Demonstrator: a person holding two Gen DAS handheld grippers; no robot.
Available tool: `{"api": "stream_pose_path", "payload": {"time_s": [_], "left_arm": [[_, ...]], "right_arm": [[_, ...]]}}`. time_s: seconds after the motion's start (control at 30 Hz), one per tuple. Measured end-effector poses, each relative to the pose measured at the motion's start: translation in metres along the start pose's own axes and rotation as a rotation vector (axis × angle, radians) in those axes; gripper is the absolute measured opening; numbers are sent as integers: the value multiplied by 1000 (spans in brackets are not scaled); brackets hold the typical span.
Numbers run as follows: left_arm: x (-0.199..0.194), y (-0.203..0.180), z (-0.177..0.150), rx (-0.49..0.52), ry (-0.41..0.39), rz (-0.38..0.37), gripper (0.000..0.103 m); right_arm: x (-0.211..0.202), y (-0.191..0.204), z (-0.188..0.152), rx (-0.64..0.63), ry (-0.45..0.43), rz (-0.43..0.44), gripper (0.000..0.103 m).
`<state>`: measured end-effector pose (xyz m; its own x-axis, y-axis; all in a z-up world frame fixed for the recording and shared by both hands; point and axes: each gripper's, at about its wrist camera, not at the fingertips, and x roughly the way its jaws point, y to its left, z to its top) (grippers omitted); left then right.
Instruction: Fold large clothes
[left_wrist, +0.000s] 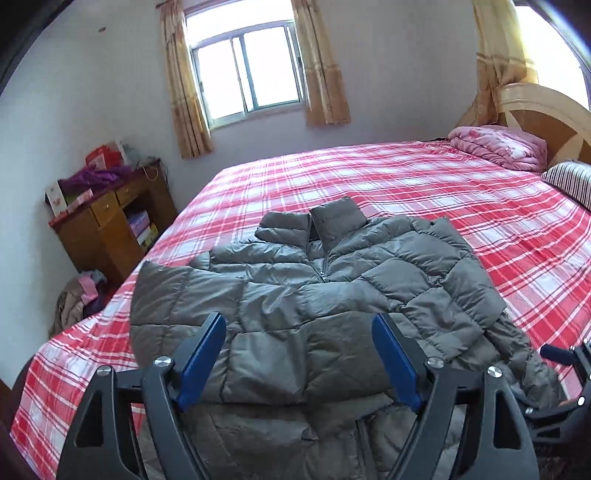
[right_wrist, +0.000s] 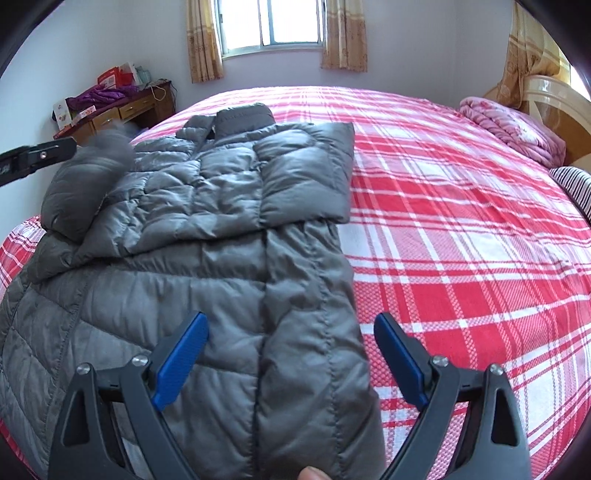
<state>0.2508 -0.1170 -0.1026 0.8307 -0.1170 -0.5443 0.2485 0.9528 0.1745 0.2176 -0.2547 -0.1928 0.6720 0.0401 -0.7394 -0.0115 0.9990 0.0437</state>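
Grey quilted puffer jacket (right_wrist: 221, 236) lies front-up on the bed (right_wrist: 461, 229), on the red-and-white plaid sheet, on the side of the bed nearer the wooden cabinet (left_wrist: 107, 225). Collar (left_wrist: 317, 221) stands up at the end of the jacket toward the window (left_wrist: 247, 70), zip closed down the middle. One sleeve (right_wrist: 306, 170) is folded across the chest as a flat squared panel. The opposite sleeve (right_wrist: 85, 177) lies bunched and puffy over the jacket's shoulder, its end blurred. Fabric shiny, creased, stitched into blocky baffles; hem end hangs toward the bed's near edge.

Left tongs (left_wrist: 299, 358) spread wide, blue pads apart, above the jacket's lower body, nothing between them. Right tongs (right_wrist: 291, 365) also released, wide apart, straddling the jacket's right edge, one pad over jacket, the other over sheet, gripping nothing.

Pink folded quilt (left_wrist: 502, 146) and striped pillow (left_wrist: 572, 181) sit at the headboard end of the bed, well apart from the jacket.
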Motion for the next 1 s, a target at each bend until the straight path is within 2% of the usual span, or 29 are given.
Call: {"api": "stream_pose_path", "payload": {"time_s": [0.07,0.2,0.4,0.5,0.67,0.8,0.83,0.87,0.9,0.93,0.97,1.0], "left_arm": [[-1,12,-5,-4,-2,24,85],[17,58,-19,-86,63,81,86],[53,130,-51,-266,203,176,86],[60,155,-64,-324,227,204,86],[70,167,-83,-363,254,213,86],[78,170,-93,-378,273,213,86],[79,171,-94,-380,277,212,86],[79,171,-95,-383,279,211,86],[81,172,-96,-385,284,210,86],[83,173,-96,-384,286,211,86],[84,174,-97,-384,289,215,86],[86,174,-97,-385,290,217,86]], "right_arm": [[1,-2,1,-1,10,-2,93],[-9,5,13,-30,0,-4,93],[-24,31,53,-64,-23,83,93],[-19,52,75,-72,-29,143,93],[10,85,99,-55,5,235,93],[50,110,103,-56,51,247,91],[58,113,102,-52,63,253,89],[65,116,101,-47,78,261,80],[69,120,100,-42,89,275,62],[73,122,98,-42,95,290,53],[74,124,97,-49,95,291,37],[73,126,94,-67,87,271,34]]}}
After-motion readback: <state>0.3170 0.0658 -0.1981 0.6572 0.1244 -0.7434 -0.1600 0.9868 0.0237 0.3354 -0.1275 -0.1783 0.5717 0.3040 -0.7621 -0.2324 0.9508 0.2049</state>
